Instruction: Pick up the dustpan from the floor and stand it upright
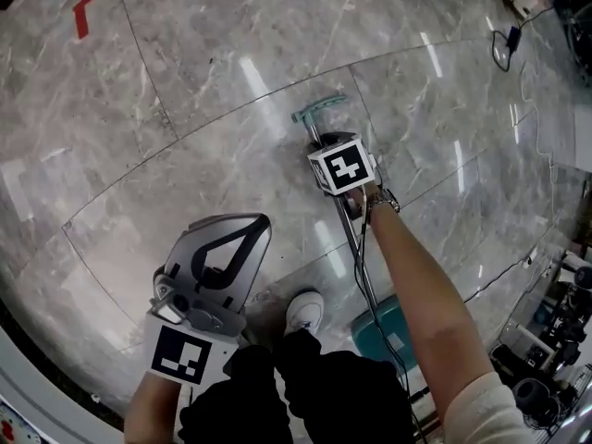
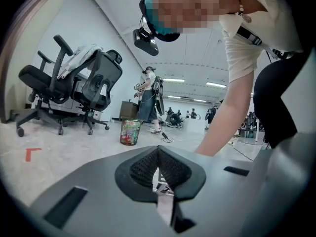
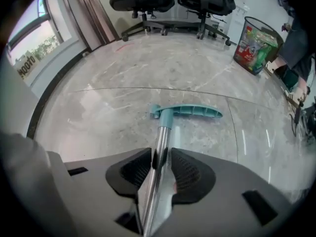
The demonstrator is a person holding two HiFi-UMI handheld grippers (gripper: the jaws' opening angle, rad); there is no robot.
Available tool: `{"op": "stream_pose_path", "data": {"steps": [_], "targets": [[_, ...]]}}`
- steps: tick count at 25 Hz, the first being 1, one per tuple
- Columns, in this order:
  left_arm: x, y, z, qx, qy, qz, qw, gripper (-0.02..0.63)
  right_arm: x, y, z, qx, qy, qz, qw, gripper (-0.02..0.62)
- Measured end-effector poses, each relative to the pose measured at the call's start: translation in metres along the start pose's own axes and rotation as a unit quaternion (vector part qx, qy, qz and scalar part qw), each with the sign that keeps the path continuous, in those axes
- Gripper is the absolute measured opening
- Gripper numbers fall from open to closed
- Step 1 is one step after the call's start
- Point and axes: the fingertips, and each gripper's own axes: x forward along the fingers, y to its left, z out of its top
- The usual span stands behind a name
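The dustpan lies flat on the marble floor. Its teal pan (image 1: pixel 381 336) is beside my foot, its metal pole (image 1: pixel 359 266) runs away from me, and its teal handle (image 1: pixel 319 109) is at the far end. My right gripper (image 1: pixel 333 148) points steeply down over the pole, just below the handle. In the right gripper view the pole (image 3: pixel 162 135) runs between the pads of the right gripper (image 3: pixel 161 154), which stands open around it, with the handle (image 3: pixel 190 111) beyond. My left gripper (image 1: pixel 257 222) hovers low to the left, shut and empty, as the left gripper view confirms (image 2: pixel 158 152).
My white shoe (image 1: pixel 303 311) stands by the pan. A red tape mark (image 1: pixel 88 7) is far left, cables (image 1: pixel 504 49) and equipment (image 1: pixel 546 340) are to the right. Office chairs (image 2: pixel 74 83), a mesh waste basket (image 3: pixel 256 46) and people (image 2: pixel 148 100) stand farther off.
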Motion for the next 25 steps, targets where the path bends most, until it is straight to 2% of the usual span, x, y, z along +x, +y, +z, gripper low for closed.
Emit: {"op": "stream_pose_path", "data": {"steps": [6, 11, 18, 25], "targets": [[0.0, 0.008, -0.005, -0.01, 0.004, 0.024, 0.9997, 0.011, -0.002, 0.0, 0.0, 0.001, -0.021, -0.014, 1.0, 0.11], [-0.008, -0.019, 0.023, -0.013, 0.033, 0.016, 0.9992, 0.011, -0.057, -0.002, 0.007, 0.032, -0.068, -0.022, 0.997, 0.101], [-0.035, -0.081, 0.133, -0.036, 0.029, 0.034, 0.9984, 0.011, -0.221, 0.003, 0.005, 0.037, -0.175, -0.035, 0.983, 0.098], [-0.042, -0.175, 0.24, -0.011, 0.018, -0.004, 0.9998, 0.011, -0.387, 0.007, -0.044, 0.052, -0.266, -0.028, 0.962, 0.094]]}}
